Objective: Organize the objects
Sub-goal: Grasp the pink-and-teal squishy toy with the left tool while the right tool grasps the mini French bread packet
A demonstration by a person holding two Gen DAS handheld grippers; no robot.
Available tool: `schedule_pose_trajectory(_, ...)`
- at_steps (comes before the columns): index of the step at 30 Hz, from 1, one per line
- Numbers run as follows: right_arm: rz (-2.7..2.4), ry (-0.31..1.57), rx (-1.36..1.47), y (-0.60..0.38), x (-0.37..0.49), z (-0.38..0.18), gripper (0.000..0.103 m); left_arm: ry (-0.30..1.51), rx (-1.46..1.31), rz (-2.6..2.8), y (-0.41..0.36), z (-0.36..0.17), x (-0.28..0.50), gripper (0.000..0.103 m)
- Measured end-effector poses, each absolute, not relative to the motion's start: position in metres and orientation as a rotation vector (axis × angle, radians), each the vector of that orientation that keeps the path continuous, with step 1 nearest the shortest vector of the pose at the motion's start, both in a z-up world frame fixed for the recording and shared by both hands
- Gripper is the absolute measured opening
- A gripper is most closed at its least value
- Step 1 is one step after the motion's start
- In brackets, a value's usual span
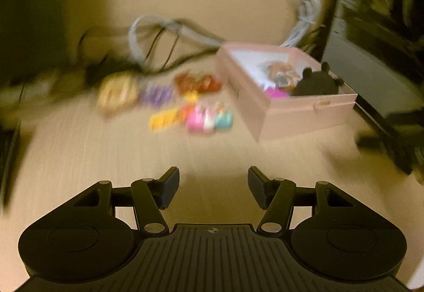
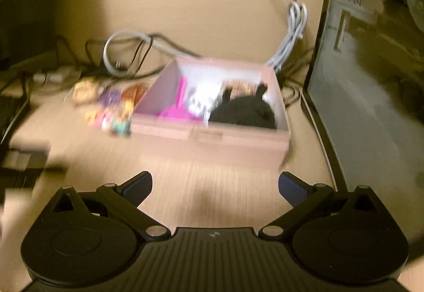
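A pink open box (image 1: 296, 114) (image 2: 212, 139) sits on the wooden desk. Inside it lie a black plush toy with ears (image 1: 316, 82) (image 2: 245, 111), a magenta scoop-like item (image 2: 177, 106) and some blurred small items. Left of the box is a cluster of small colourful toys (image 1: 190, 111) (image 2: 111, 117), a purple one (image 1: 156, 94), a yellow round one (image 1: 116, 92) and a red-brown one (image 1: 197, 82). My left gripper (image 1: 213, 186) is open and empty, above the desk short of the toys. My right gripper (image 2: 215, 186) is open and empty, in front of the box.
Grey and black cables (image 1: 159, 35) (image 2: 294, 32) lie behind the box and toys. A dark computer case (image 2: 365, 80) (image 1: 371, 58) stands at the right. Dark items (image 2: 23, 159) lie at the left desk edge. Both views are motion-blurred.
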State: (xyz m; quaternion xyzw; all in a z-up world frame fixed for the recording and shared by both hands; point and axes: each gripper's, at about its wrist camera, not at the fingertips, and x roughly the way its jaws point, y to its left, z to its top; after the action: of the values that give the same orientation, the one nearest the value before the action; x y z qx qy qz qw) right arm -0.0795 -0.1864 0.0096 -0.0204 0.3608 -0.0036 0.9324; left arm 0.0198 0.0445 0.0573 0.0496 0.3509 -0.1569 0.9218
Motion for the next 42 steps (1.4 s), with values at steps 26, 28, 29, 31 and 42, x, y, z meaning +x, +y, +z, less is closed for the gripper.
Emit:
schedule_pose_trajectory(26, -0.120, 0.852, -0.034, -0.195, -0.138, -0.021, 0.103, 0.758, 0.464, -0.510, 0.003, 0.025, 0.124, 0.052)
schedule_pose_trajectory(28, -0.104, 0.849, -0.042, -0.190, -0.136, -0.021, 0.103, 0.781, 0.404, -0.493, 0.011, 0.027, 0.118, 0.052)
schedule_pose_trajectory(29, -0.096, 0.845, -0.047, -0.187, -0.135, -0.021, 0.103, 0.790, 0.372, -0.490, 0.015, 0.028, 0.114, 0.051)
schedule_pose_trajectory(31, -0.080, 0.837, -0.060, -0.180, -0.132, -0.021, 0.103, 0.799, 0.308, -0.483, 0.025, 0.031, 0.103, 0.050)
schedule_pose_trajectory(42, 0.055, 0.853, -0.106, -0.135, -0.102, -0.030, 0.103, 0.817, -0.066, -0.261, 0.093, 0.046, 0.029, 0.049)
